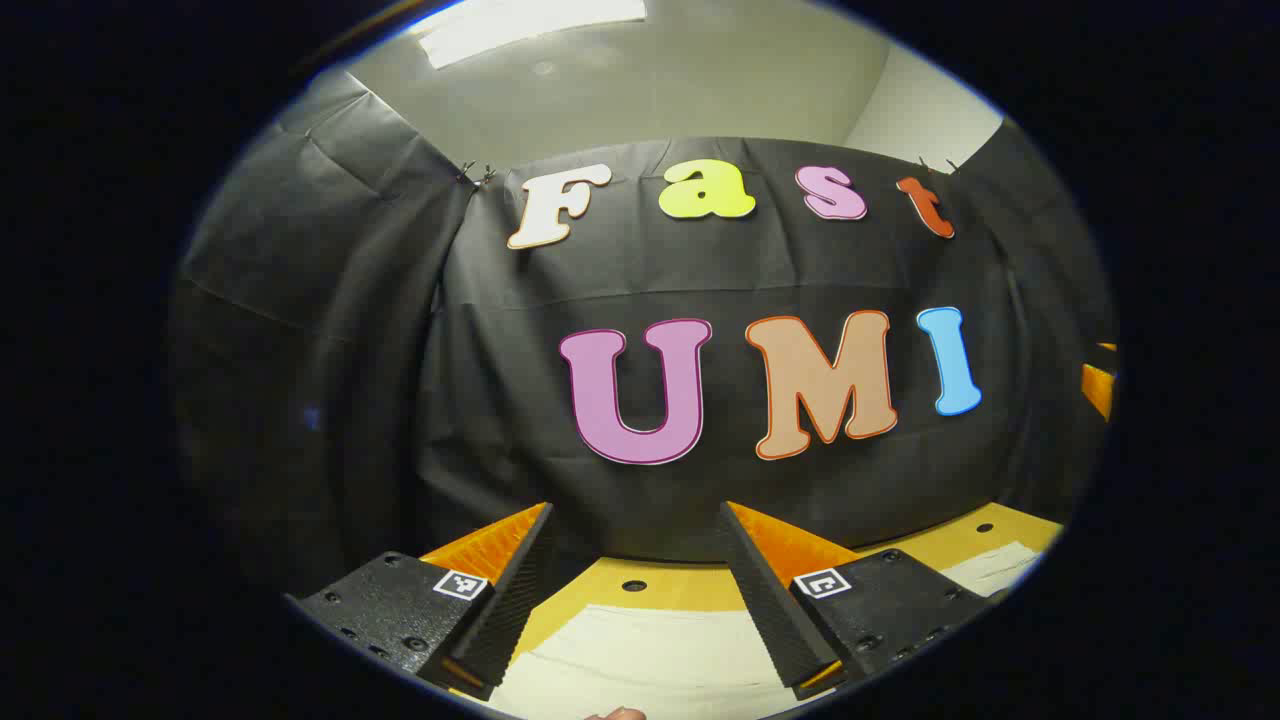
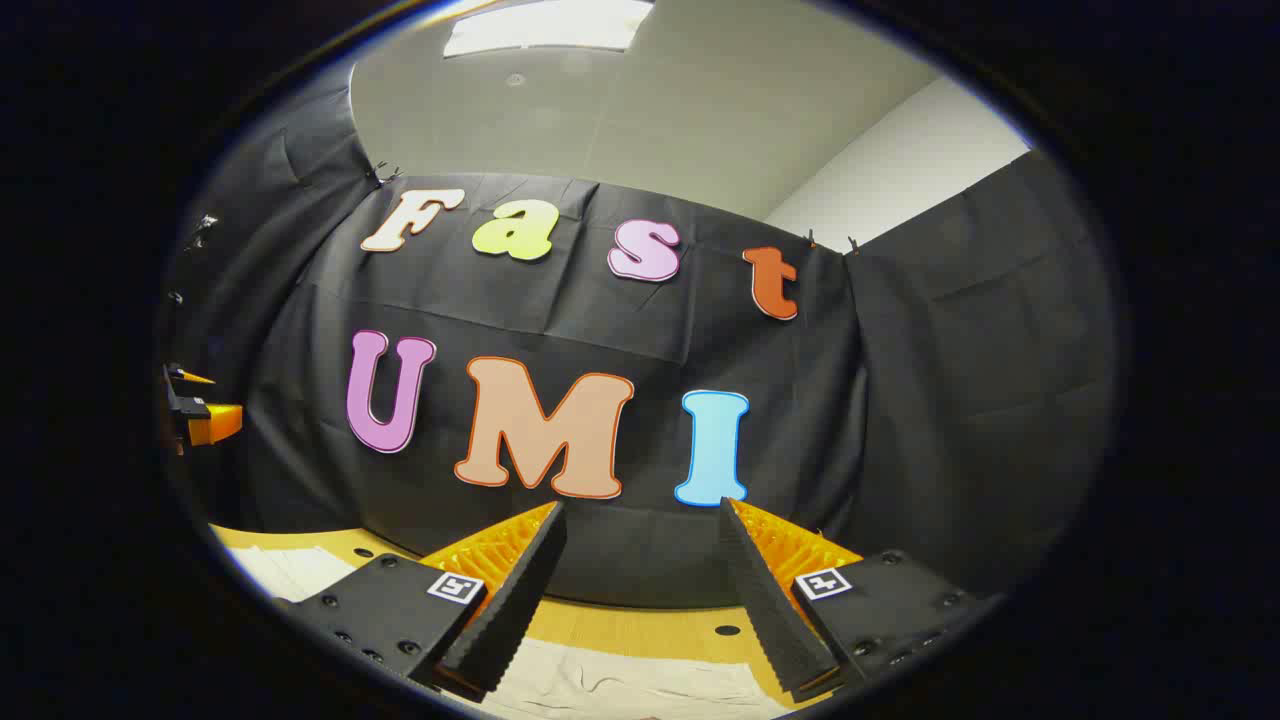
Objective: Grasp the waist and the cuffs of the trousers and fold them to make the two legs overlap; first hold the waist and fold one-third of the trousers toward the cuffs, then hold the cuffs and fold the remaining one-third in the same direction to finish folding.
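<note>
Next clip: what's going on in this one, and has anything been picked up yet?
Nothing has been picked up yet. A person holds a gripper in each hand above a wooden table where pale trousers lie. The left gripper and the right gripper are both open and empty, raised off the cloth and pointed toward the booth's black wall. The trousers lie flat below the fingers, wrinkled in the right gripper view. How far the folding has got can't be told.

A wooden table [image 1: 690, 588] fronts the black cloth wall [image 1: 500, 330] beneath a ceiling light [image 1: 530, 25].
</note>
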{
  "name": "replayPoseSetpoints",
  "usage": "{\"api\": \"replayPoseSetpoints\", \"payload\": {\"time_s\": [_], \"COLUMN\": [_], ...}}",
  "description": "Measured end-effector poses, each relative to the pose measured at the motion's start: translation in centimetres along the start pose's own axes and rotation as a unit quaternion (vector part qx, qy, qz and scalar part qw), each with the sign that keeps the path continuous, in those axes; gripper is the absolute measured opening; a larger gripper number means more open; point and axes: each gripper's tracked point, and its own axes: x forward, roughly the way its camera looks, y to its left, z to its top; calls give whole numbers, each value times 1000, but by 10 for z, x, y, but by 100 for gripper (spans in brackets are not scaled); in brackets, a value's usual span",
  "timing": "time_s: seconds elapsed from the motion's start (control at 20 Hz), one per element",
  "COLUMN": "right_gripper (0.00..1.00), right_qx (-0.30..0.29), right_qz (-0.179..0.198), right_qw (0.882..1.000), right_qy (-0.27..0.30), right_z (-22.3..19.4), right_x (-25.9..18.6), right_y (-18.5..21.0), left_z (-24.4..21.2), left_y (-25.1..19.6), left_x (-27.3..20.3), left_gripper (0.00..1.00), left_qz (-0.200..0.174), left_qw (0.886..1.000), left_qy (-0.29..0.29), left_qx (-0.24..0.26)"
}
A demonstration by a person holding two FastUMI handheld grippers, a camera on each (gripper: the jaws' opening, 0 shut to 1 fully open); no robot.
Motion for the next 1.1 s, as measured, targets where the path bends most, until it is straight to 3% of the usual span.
{"api": "replayPoseSetpoints", "payload": {"time_s": [1.1], "right_gripper": [97], "right_qx": [-1], "right_qz": [3], "right_qw": [1000], "right_qy": [15], "right_z": [-16], "right_x": [5], "right_y": [3], "left_z": [-7], "left_y": [-19], "left_x": [3], "left_gripper": [96], "left_qz": [-8], "left_qw": [1000], "left_qy": [2], "left_qx": [17]}}
